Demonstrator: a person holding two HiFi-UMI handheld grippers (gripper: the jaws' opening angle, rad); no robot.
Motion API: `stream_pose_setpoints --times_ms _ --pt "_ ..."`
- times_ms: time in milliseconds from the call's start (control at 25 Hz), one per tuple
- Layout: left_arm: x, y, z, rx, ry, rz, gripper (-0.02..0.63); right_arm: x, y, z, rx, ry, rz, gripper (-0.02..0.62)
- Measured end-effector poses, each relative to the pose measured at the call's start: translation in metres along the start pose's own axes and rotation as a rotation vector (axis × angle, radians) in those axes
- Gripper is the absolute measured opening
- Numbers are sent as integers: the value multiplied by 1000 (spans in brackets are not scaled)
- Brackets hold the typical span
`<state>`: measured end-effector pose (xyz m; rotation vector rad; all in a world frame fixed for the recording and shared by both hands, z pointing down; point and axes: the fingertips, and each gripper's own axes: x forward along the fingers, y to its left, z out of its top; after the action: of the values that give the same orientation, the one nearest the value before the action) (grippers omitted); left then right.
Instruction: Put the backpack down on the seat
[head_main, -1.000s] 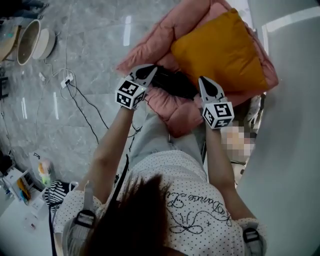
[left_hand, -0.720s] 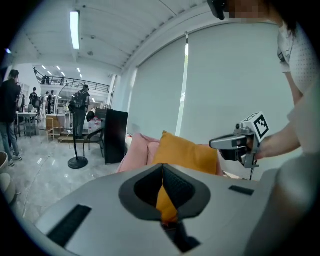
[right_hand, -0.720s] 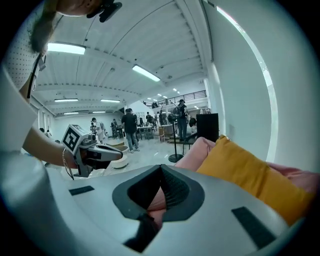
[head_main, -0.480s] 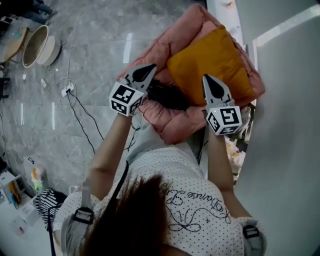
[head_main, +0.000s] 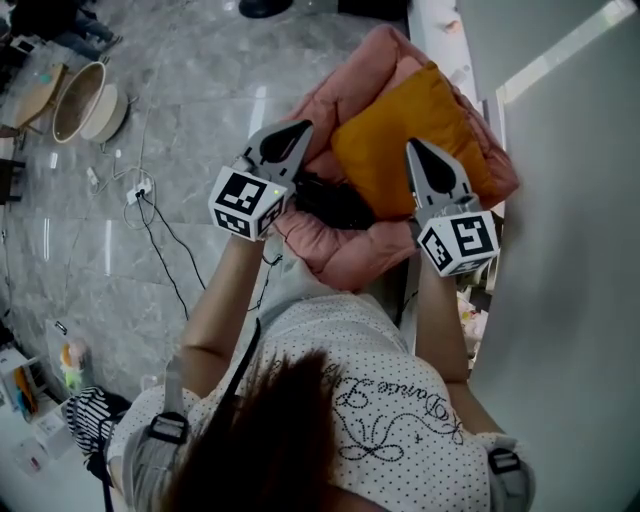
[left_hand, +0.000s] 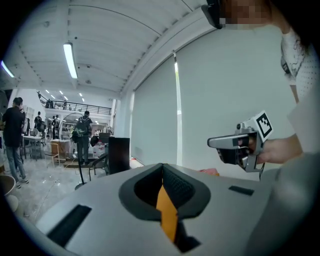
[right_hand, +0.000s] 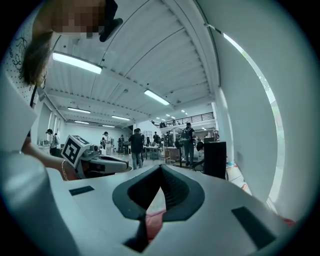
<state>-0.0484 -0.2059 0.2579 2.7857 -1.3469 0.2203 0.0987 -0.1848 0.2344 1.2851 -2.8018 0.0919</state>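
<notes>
Both tongs closed and empty.

- Left gripper (head_main: 298, 130): jaws met tip to tip in the left gripper view, nothing between them. Only orange showed through the slot behind them.
- Right gripper (head_main: 413, 148): jaws likewise together in the right gripper view. Pink showed through the slot.
- Both were held up over the seat (head_main: 345, 258), one at each side of it, clear of the load.
- Black backpack (head_main: 325, 200) lay on the pink padded seat, just in front of the orange cushion (head_main: 400, 140) and between the two grippers. Neither gripper touched it.

Writing:
- Each marker cube (head_main: 243, 203) carried black-and-white square codes, no text.
- The person's dotted shirt (head_main: 380, 400) bore a line of cursive script across the back, too curled to read with confidence.
- No brand mark was legible on the backpack or the seat.
</notes>
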Motion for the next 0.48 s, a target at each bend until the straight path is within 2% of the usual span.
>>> stream_pose_setpoints --times_ms 200,480 --pt "-10 -14 28 36 -40 -21 5 -9 10 24 -21 -39 5 9" --pt "-18 -21 36 46 -52 4 5 -19 14 36 -28 -68 9 9"
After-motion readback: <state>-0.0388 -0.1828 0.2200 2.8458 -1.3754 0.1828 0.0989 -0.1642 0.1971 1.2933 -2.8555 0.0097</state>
